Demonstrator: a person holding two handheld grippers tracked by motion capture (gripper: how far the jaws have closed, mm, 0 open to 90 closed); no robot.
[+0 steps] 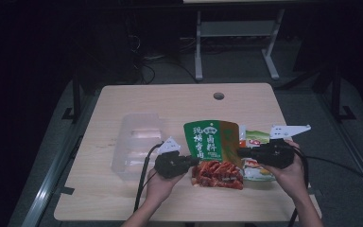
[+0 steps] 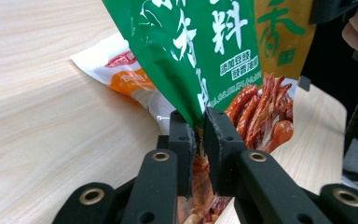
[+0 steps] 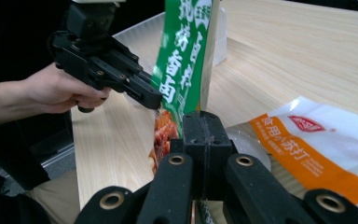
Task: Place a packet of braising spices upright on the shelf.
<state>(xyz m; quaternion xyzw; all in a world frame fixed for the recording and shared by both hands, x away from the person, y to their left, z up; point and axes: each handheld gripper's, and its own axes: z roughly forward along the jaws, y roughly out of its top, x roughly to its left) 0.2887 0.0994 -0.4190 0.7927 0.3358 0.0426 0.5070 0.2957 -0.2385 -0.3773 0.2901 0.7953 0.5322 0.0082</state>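
A green and orange snack pouch with red food pictured at its bottom stands upright over the table, held from both sides. My left gripper is shut on its left edge; in the left gripper view the pads pinch the green film at the gripper's tip. My right gripper is shut on the pouch's right edge, jaws pressed together around the pouch. In the right gripper view the left gripper bites the pouch from the far side.
A white pouch with an orange band lies flat under and right of the held pouch. A clear plastic container stands at the left of the wooden table. A cable hole sits near the far edge.
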